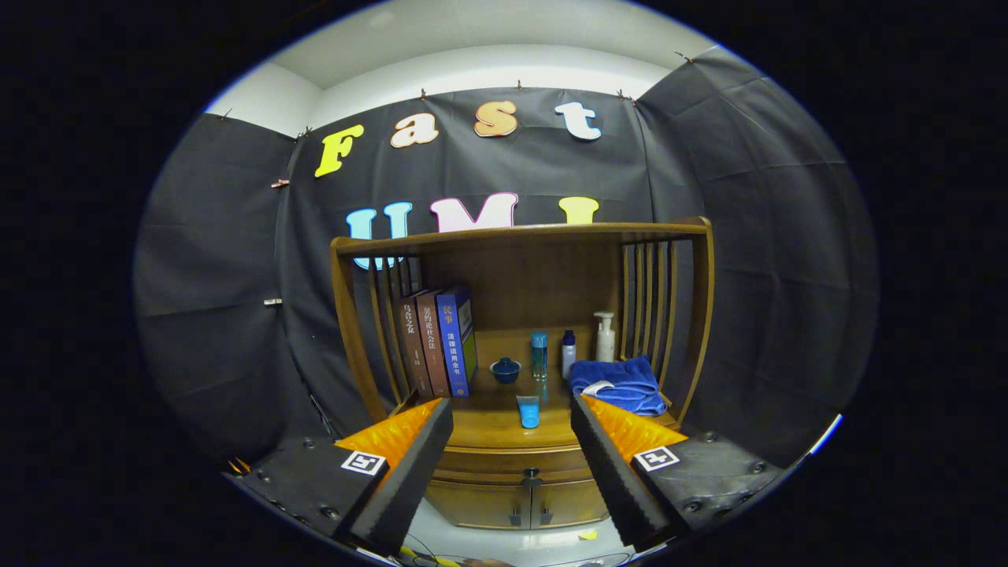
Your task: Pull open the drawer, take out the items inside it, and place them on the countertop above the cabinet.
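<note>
A wooden cabinet (pixel 520 441) with a slatted shelf frame stands ahead of me. Its drawer (pixel 516 463) lies under the countertop and is shut, with a small dark knob (pixel 531 475) at its middle. The drawer's contents are hidden. My gripper (pixel 512 429) is open, its fingers spread wide and well short of the cabinet, with the drawer front and the countertop's front edge seen between them. A small blue tube (pixel 528 411) stands on the countertop (pixel 488 421) near that edge.
On the countertop stand three books (pixel 437 342) at the left, a blue lidded cup (pixel 505 369), two small bottles (pixel 539 354), a pump bottle (pixel 605 337) and a folded blue towel (pixel 620 384) at the right. Two cabinet doors (pixel 524 504) sit below the drawer.
</note>
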`<state>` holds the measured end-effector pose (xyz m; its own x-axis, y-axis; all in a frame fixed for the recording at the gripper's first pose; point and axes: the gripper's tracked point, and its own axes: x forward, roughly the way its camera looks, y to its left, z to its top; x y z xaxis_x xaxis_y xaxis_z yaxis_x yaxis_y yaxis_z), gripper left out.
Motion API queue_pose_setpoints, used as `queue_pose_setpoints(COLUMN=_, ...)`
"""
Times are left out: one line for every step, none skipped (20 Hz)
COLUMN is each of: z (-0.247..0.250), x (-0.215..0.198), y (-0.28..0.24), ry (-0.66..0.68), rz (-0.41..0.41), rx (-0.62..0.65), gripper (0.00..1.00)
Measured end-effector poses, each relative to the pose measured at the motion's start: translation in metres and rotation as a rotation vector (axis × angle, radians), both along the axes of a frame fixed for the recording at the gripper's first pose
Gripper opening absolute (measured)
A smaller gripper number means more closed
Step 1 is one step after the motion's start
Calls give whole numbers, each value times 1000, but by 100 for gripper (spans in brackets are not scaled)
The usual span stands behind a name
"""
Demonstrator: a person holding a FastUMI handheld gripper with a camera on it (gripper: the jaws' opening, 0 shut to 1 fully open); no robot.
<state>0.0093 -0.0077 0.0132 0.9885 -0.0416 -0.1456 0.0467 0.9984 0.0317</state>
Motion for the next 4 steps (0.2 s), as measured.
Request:
queue_pose_setpoints(z=4, x=-2, y=1, ry=-13, rz=0, rx=-1, gripper=99)
queue_pose_setpoints(z=6, x=-4, y=-1, ry=-20, rz=-6, rx=-6, gripper=99)
queue_pose_setpoints(z=6, x=-6, y=-2, ry=-22, rz=-13, rx=-9, gripper=99)
queue_pose_setpoints(z=7, x=-7, y=-2, ry=-25, rz=-16, rx=-6, gripper=99)
